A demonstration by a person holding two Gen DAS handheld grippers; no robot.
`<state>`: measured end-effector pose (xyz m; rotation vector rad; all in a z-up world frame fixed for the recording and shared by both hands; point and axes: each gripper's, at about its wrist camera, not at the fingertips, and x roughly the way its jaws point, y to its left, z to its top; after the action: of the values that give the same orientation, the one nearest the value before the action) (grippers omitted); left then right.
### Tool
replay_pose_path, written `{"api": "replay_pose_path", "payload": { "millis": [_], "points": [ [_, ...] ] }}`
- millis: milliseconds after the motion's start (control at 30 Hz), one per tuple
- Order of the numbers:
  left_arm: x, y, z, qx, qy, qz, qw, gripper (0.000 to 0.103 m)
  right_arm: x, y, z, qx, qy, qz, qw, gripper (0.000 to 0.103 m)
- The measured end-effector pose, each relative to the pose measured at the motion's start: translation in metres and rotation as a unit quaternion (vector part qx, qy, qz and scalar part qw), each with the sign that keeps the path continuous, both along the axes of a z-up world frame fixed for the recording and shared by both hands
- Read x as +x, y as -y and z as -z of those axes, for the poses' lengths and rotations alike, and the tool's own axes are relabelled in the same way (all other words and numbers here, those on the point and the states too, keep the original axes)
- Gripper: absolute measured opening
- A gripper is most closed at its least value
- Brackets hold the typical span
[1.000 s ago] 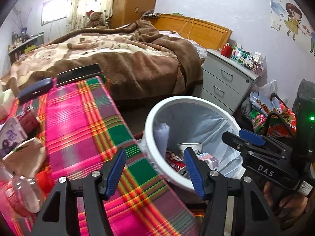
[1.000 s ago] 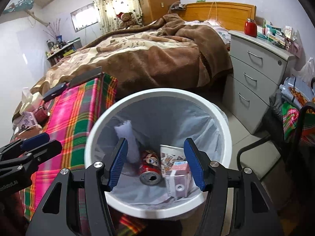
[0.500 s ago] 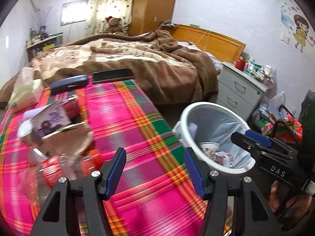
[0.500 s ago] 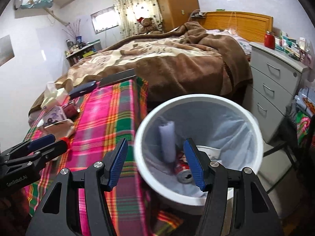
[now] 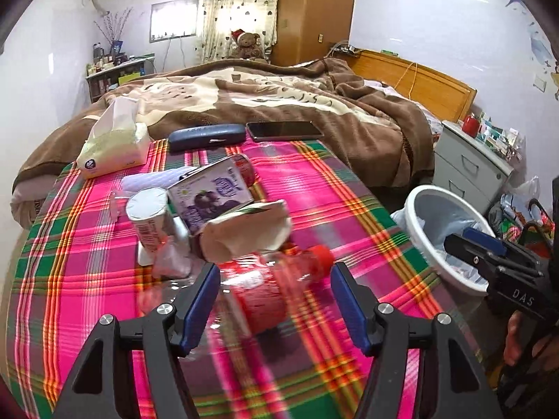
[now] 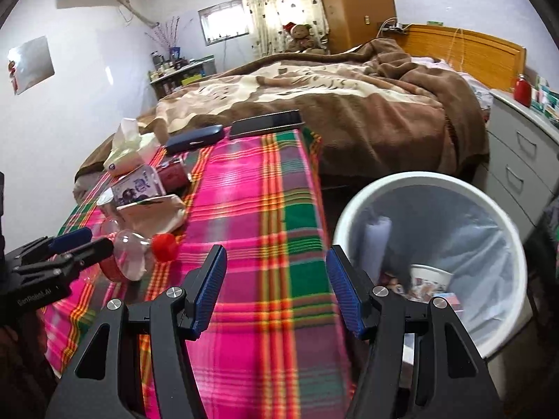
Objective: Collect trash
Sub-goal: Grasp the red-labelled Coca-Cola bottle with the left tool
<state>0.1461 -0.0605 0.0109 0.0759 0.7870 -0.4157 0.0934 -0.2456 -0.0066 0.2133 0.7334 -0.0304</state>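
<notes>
Left wrist view, item one: your left tool (image 5: 274, 300) stands half-wide over the plaid surface (image 5: 314, 188), its jaws having just been opening, with the clear bottle with the red cap (image 5: 279, 279) lying on its side between the pads and not yet pressed by them. Item two: right tool (image 6: 276, 293), moderately wide and empty, hanging over the surface edge just beside the white bin (image 6: 433, 265), which stands on the floor to the right and already holds a cup, a carton and a rolled paper. Step in hand, by my reading: the approach to the next piece of trash, the bottle first in line. Next move calls for you to settle the pads on either side of the bottle's body, close, then carry it right to the bin. Remaining pile behind: crumpled paper bag (image 5: 244, 230), purple carton (image 5: 209, 195), small white can (image 5: 150, 216). Poorly seen: the bottle is blurred and see-through, so its outline and base are uncertain; a red can behind the carton is mostly hidden; the bin's lower contents are cut off.
</notes>
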Motion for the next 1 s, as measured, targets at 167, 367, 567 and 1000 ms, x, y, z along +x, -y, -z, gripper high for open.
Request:
{"api": "replay_pose_path", "payload": {
  "millis": [167, 367, 567, 1000],
  "points": [
    [0.012, -0.01, 0.008, 0.016, -0.005, 0.007, 0.9998, 0.069, 0.008, -0.016, 0.001, -0.007, -0.004, -0.009, 1.0, 0.061],
    [0.024, -0.005, 0.019, 0.033, -0.021, 0.044, 0.9983, 0.072, 0.019, -0.025, 0.001, -0.014, -0.01, -0.017, 1.0, 0.061],
    [0.022, 0.002, 0.032, 0.038, -0.039, 0.074, 0.9958, 0.075, 0.031, -0.031, 0.002, -0.009, -0.016, -0.028, 0.999, 0.061],
    [0.0, -0.054, 0.039, -0.003, -0.057, 0.003, 0.9984, 0.073, 0.071, -0.065, 0.011, 0.018, -0.031, -0.126, 0.991, 0.061]
  ]
}}
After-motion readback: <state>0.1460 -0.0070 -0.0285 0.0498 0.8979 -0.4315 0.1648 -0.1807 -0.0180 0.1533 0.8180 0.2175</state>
